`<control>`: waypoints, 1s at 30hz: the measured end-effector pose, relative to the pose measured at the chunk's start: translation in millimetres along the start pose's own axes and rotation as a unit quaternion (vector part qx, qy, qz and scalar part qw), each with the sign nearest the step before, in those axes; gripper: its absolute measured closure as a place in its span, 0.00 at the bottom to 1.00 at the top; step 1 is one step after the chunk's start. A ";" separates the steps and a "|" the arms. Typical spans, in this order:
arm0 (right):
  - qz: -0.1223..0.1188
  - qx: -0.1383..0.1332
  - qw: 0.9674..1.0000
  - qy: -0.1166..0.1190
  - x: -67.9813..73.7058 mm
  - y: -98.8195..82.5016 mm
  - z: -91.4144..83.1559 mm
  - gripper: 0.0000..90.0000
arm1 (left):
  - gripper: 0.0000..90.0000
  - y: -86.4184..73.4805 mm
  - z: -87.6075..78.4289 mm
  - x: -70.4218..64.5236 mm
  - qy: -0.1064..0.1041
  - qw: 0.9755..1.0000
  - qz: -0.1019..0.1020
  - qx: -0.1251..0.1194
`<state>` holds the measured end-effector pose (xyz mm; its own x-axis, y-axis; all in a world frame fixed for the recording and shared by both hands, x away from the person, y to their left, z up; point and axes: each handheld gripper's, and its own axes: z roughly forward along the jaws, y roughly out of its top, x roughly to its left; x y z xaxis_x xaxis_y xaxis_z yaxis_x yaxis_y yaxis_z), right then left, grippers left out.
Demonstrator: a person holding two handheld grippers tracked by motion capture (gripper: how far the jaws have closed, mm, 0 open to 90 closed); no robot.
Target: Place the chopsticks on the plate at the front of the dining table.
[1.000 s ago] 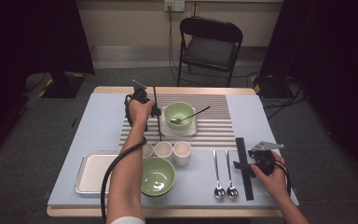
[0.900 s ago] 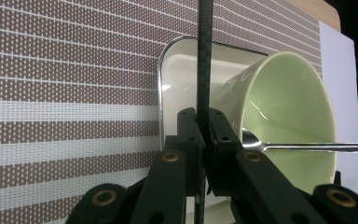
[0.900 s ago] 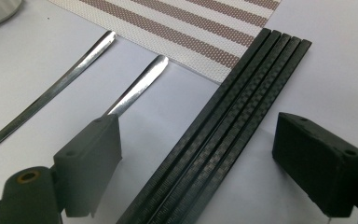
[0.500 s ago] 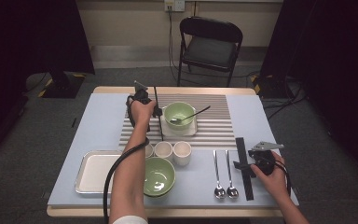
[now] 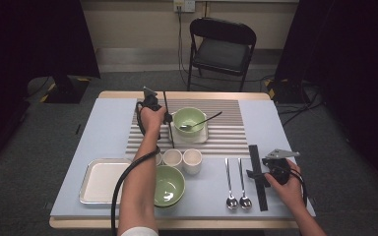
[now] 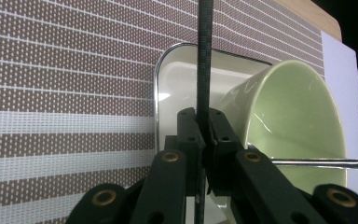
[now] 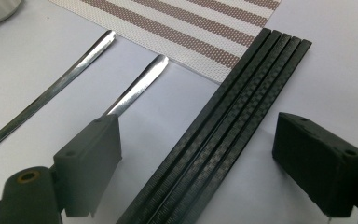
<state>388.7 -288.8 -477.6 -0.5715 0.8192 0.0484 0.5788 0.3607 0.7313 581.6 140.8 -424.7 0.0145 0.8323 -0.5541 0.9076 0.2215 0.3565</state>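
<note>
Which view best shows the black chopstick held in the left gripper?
The left gripper view: the black chopstick runs up from between the left gripper's shut jaws, over the tray beside the green bowl. In the high view it is a thin dark line.

My black left gripper point(image 6: 204, 140) is pinching a black checker-weave chopstick point(image 6: 204, 56) over the brown-and-white striped mat point(image 6: 65, 93). A pale green bowl point(image 6: 293, 126) is sitting on a white tray point(image 6: 177, 79); silver spoons point(image 7: 74, 70) are gleaming.
</note>
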 end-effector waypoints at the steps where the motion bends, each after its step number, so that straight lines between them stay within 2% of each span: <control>1: 0.000 0.000 1.000 0.000 0.1 0.0 0.0 0.16 | 0.96 -0.5 0.8 -0.7 0.001 1.000 -0.005 -0.005; 2: 0.000 0.000 1.000 0.000 0.2 0.0 0.0 0.16 | 0.96 -0.8 0.9 0.0 0.000 1.000 0.000 -0.001; 5: -0.001 0.000 1.000 -0.001 0.3 0.0 0.0 0.16 | 0.96 -2.1 2.6 -0.4 0.001 1.000 -0.005 -0.012; 6: -0.001 0.000 1.000 -0.001 0.3 0.0 0.1 0.16 | 0.96 -2.1 2.6 0.3 0.002 1.000 0.001 -0.007; 7: -0.001 0.001 1.000 0.000 0.3 0.0 0.1 0.16 | 0.96 -2.4 3.2 -0.8 0.000 1.000 -0.006 -0.016; 8: -0.001 0.000 1.000 0.000 0.2 0.0 0.1 0.16 | 0.96 -2.4 2.9 -0.1 0.000 1.000 0.001 -0.013; 9: -0.002 0.000 1.000 0.000 0.2 0.0 0.1 0.16 | 0.96 -2.9 4.5 -1.7 0.004 1.000 -0.006 -0.019; 10: -0.001 0.001 1.000 -0.001 0.3 0.0 0.1 0.16 | 0.96 -3.0 4.1 -1.1 0.000 1.000 0.000 -0.014; 12: -0.001 0.000 1.000 -0.001 0.3 0.0 0.1 0.16 | 0.96 -3.4 5.8 -3.4 0.002 1.000 -0.008 -0.024; 16: 0.000 0.000 1.000 -0.001 0.3 0.0 0.0 0.16 | 0.96 -4.3 7.3 -2.4 0.003 1.000 0.002 -0.021; 18: 0.000 0.000 1.000 -0.001 0.3 0.0 0.0 0.16 | 0.96 -5.1 8.9 -3.1 0.004 1.000 -0.007 -0.027; 21: -0.001 0.000 1.000 -0.001 0.3 0.0 0.0 0.16 | 0.96 -5.6 9.1 -1.3 0.005 1.000 0.003 -0.020; 23: -0.001 0.000 1.000 0.000 0.3 0.0 0.0 0.16 | 0.95 -6.0 10.1 -1.7 0.005 1.000 0.001 -0.025; 25: -0.002 0.000 1.000 0.000 0.3 0.0 0.1 0.16 | 0.95 -6.3 11.4 -2.2 0.015 0.999 0.002 -0.029; 30: -0.001 0.000 1.000 -0.001 0.2 0.0 0.1 0.16 | 0.95 -6.7 12.8 -0.6 0.013 1.000 -0.002 -0.029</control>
<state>388.6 -288.6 -477.7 -0.5716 0.8192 0.0466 0.5786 0.3621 0.7308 580.9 132.2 -436.4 -0.0007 0.8437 -0.5369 0.8821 0.2534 0.3971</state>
